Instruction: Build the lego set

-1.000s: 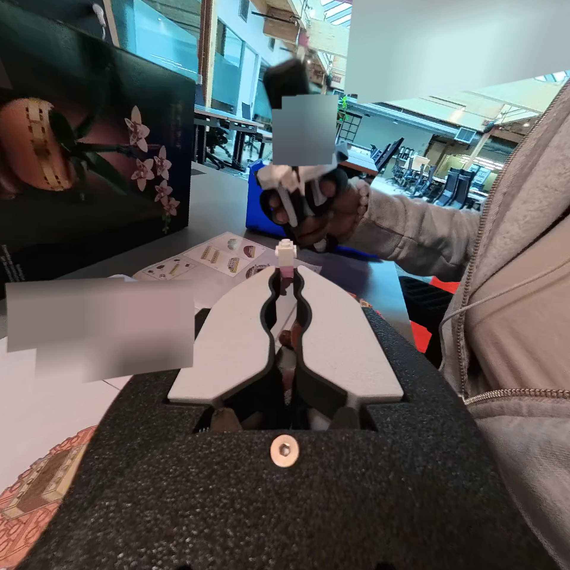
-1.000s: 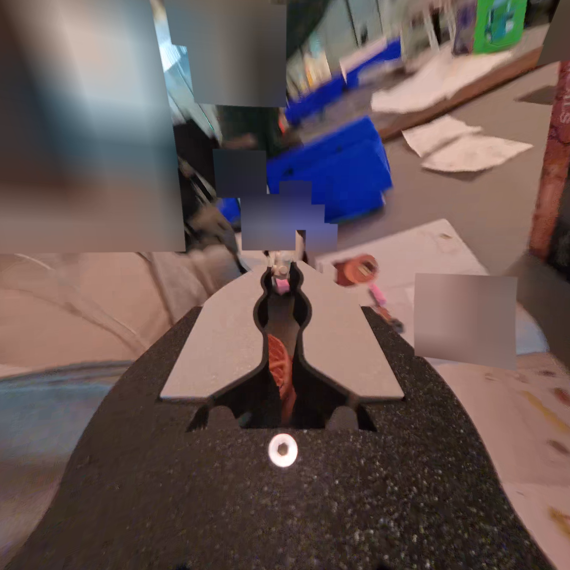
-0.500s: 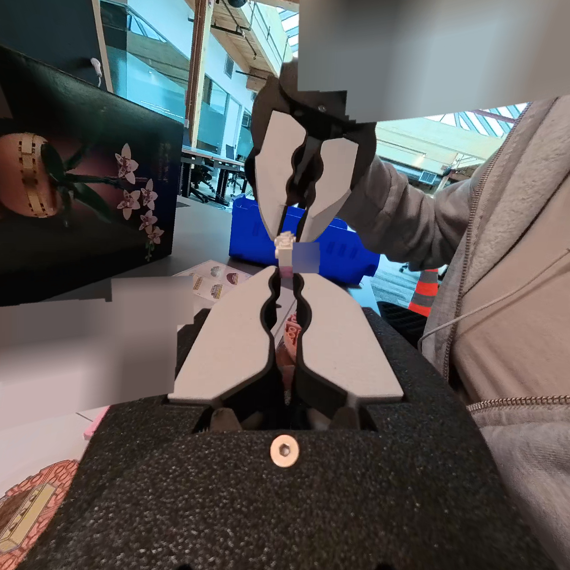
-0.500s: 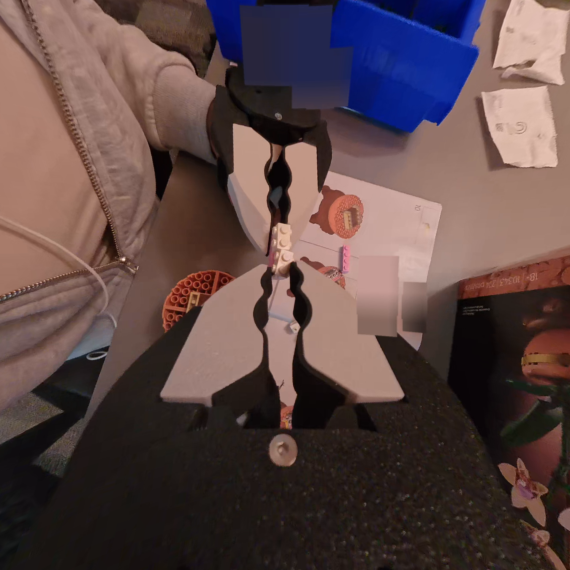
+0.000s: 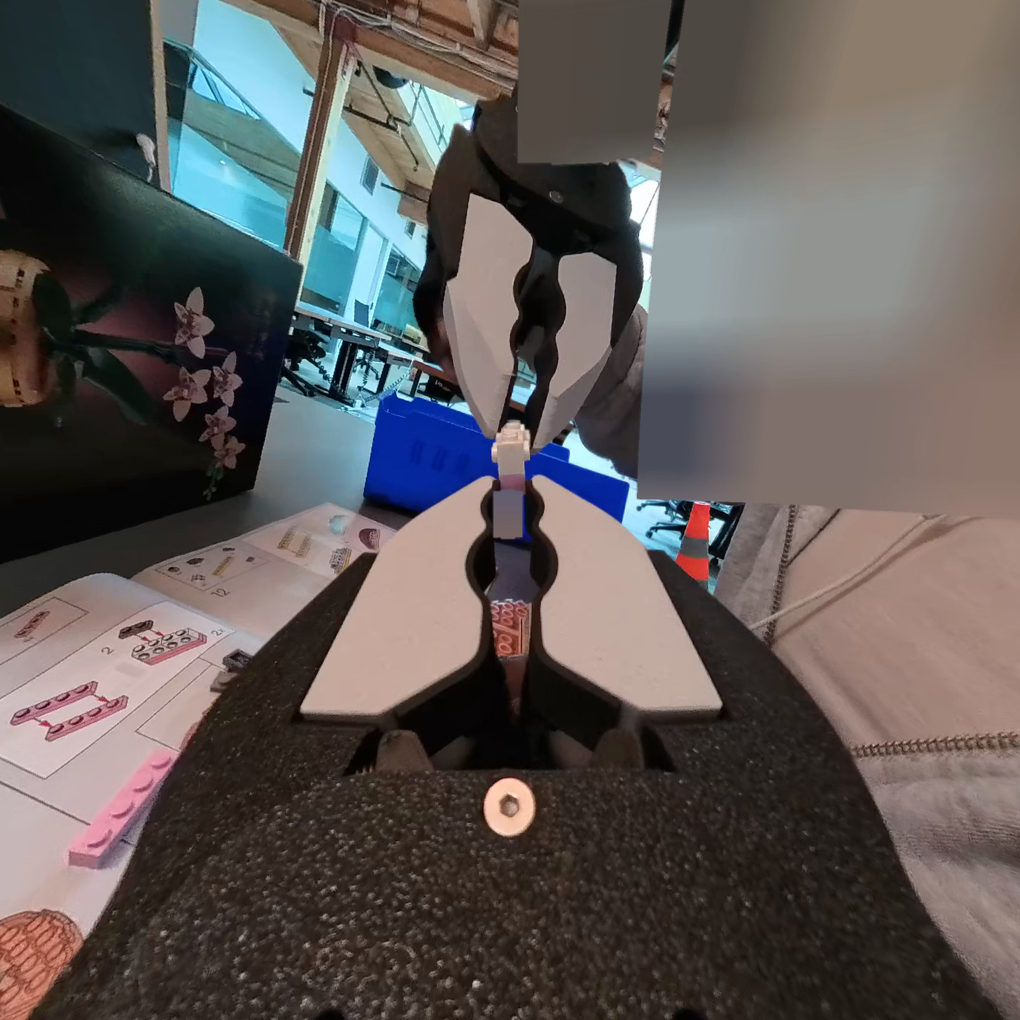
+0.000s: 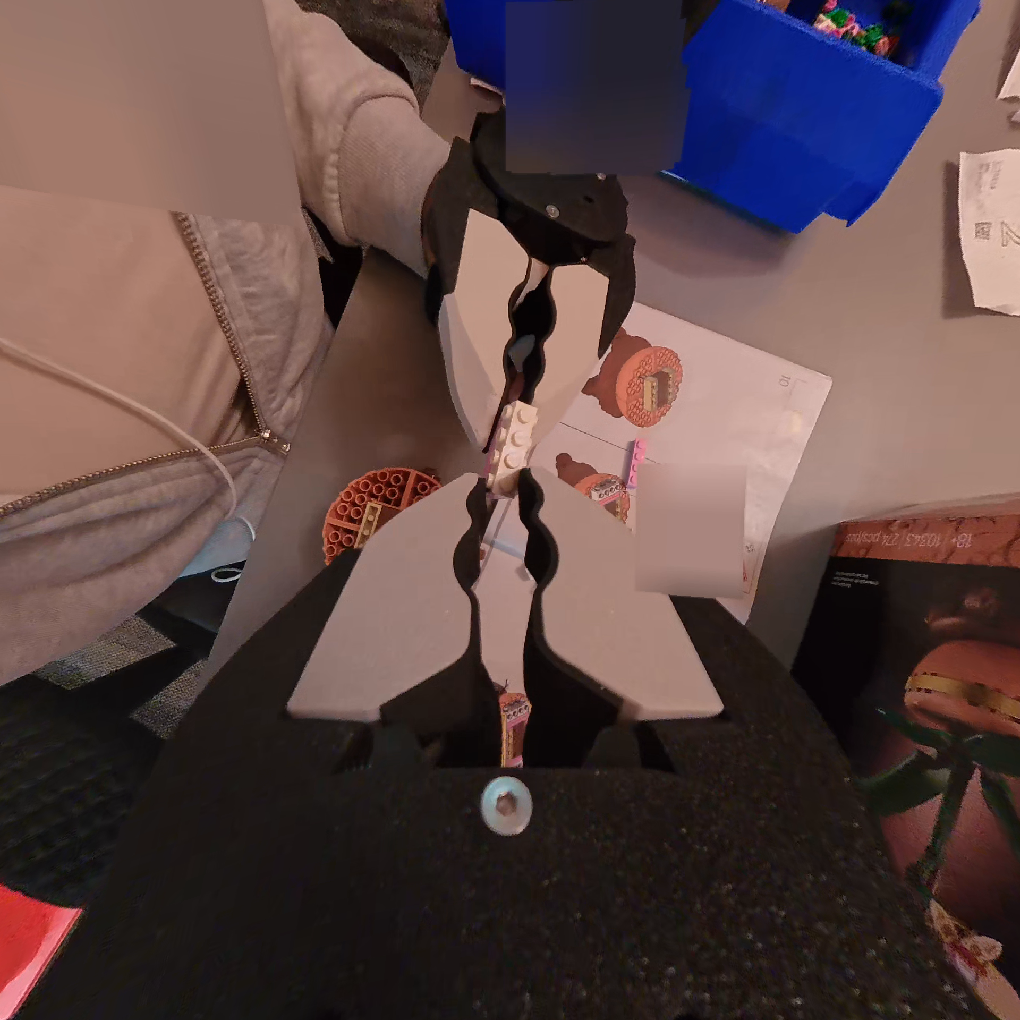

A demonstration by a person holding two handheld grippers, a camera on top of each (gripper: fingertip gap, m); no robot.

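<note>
A small assembly of a white brick (image 5: 512,444) on a pink plate (image 5: 510,481) is held in the air between both grippers. My left gripper (image 5: 513,488) is shut on its pink lower end. My right gripper (image 5: 516,428) comes down from above, tips on the white brick's top. In the right wrist view my right gripper (image 6: 505,480) is shut on one end of the white brick (image 6: 514,441) and the left gripper (image 6: 510,419) grips the other end. A round brown studded base (image 6: 381,513) lies on the table beneath.
The open instruction booklet (image 5: 83,690) lies under the grippers with a loose pink plate (image 5: 121,811) and a small dark piece (image 5: 234,659) on it. A blue bin (image 6: 800,127) of parts stands behind, the black set box (image 5: 138,359) to the side, and the person's grey hoodie (image 6: 138,386) is close. My two grippers' fingertips are within a few centimetres of each other.
The right gripper has swung in from farther off, tipped downward, and met the piece that the left gripper holds. Both have risen a little; since half a second ago they stay joined.
</note>
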